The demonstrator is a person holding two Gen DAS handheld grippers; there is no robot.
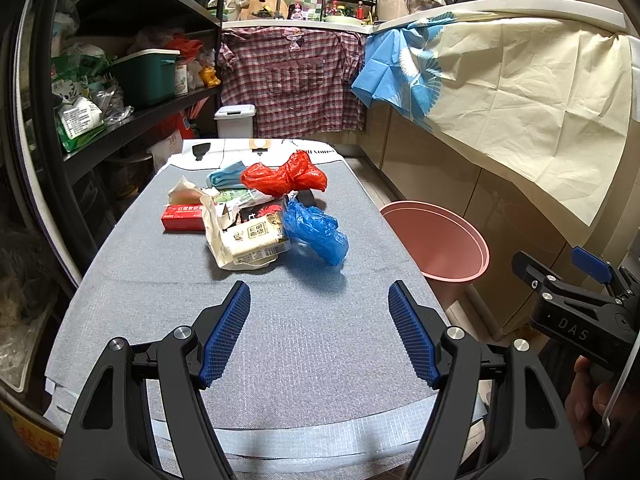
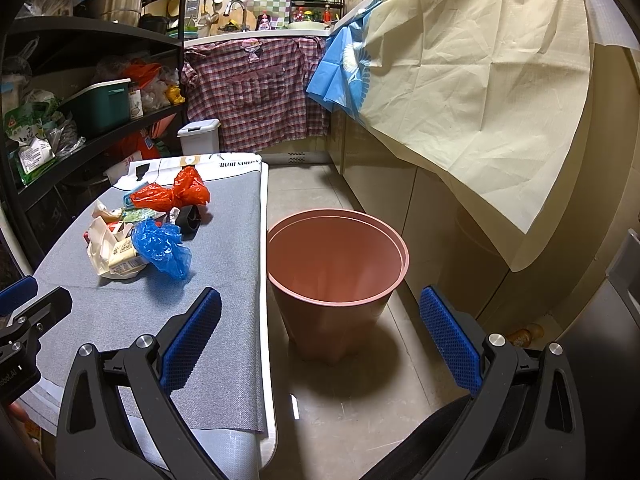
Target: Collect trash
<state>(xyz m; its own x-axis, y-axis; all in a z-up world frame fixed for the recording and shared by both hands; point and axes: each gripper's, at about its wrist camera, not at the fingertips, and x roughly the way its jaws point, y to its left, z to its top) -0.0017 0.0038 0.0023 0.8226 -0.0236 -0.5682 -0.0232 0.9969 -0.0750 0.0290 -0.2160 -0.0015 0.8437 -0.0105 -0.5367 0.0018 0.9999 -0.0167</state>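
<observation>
left to right, as seen from my left wrist. a black metal shelving rack [image 1: 132,120] stands along the left side, packed with bags and a dark green plastic bin [image 1: 146,76]. a table under a grey woven cover [image 1: 248,320] runs away from me, long axis pointing toward the plaid shirt [image 1: 292,84] hung at the far counter.

my left gripper [image 1: 319,332] hangs low over the near end of the cover, blue ribbed pads [image 1: 226,334] spread wide, nothing between them.

the trash sits in one heap mid-table, well ahead of the pads. its left edge is a flat red cardboard box [image 1: 182,218], long axis across the table. touching it, a cream paper bag [image 1: 224,236] holds a cream printed carton [image 1: 256,242], whose long axis runs left-right, right end tipped slightly toward me. behind these lie a crumpled light blue glove [image 1: 226,174] and a knotted red plastic bag [image 1: 284,176], stretched left-right. a crumpled blue plastic bag [image 1: 316,230] forms the right edge, long axis slanting from far-left to near-right.

just beside the table's right edge, on the floor, stands a round pink plastic bucket [image 1: 440,240], upright, mouth up.

my right gripper [image 2: 320,338] hovers above the floor in front of that bucket [image 2: 336,264], jaws wide apart, holding nothing. a cream cloth [image 2: 480,80] drapes the right-hand counter.
</observation>
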